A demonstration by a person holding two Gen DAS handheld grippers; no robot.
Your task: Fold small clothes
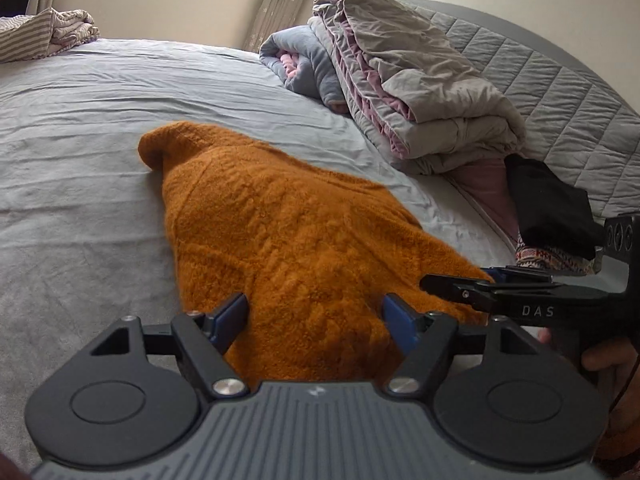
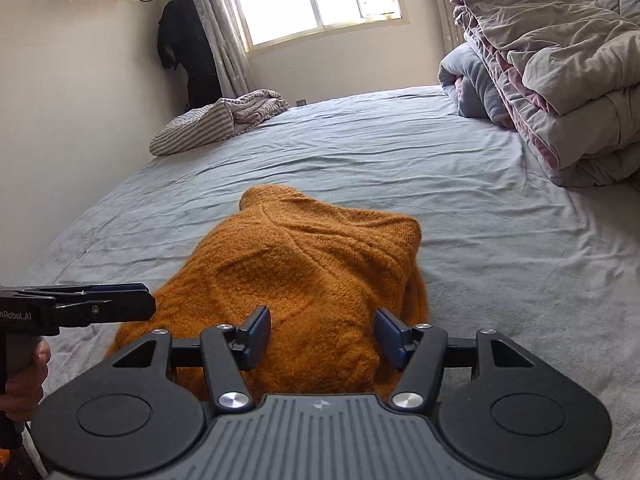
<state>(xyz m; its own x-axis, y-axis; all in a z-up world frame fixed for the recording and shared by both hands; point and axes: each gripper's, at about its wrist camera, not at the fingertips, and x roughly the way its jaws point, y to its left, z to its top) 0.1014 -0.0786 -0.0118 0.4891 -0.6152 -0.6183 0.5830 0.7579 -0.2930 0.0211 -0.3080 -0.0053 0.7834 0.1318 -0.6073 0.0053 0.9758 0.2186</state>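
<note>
On the left, our left tool (image 1: 314, 320) sits low over the near hem of the orange sweater (image 1: 288, 240), its blue pads (image 1: 230, 316) spread wide with knit between them but nothing pinched. The sweater lies on the grey bed sheet (image 1: 80, 160), near us and roughly in the middle, its far end bunched and partly doubled over. To fold it well, we judge each tool should close on one near corner of the hem, taking both layers, then lift evenly so the fabric does not twist. To the right, our right tool (image 2: 322, 334) is likewise wide apart and holds nothing, straddling the near edge. Both tools point away from us, level, side by side and close together; each shows in the other's view from the side. Far right, folded quilts (image 2: 560, 80) are stacked.
</note>
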